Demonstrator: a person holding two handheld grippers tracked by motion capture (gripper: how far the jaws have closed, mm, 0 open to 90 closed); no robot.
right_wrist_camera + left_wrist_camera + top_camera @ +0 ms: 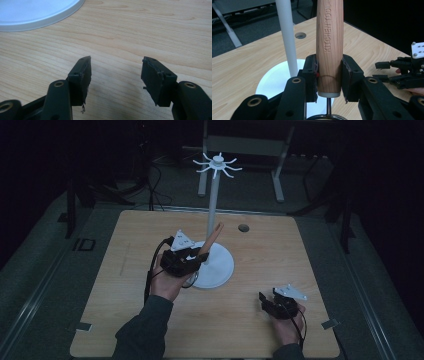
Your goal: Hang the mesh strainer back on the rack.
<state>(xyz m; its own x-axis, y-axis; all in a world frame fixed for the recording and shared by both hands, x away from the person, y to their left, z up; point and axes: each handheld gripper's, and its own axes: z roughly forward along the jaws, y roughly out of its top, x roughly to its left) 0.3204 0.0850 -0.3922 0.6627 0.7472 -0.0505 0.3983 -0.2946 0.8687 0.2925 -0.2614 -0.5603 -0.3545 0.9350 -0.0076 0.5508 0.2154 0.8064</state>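
We have a wooden handle (329,47), stamped KITCHEN TOOL, clamped between the jaws of our left gripper (329,75) and tilted up beside the stand's white pole (287,37), over its round base (220,265). A metal shank runs down from the handle; its head is cut off. Our right gripper (115,75) rests apart on the table (260,245), jaws open and empty. We judge the hanging step is underway: next we must lift toward the hooks (218,166) on top.
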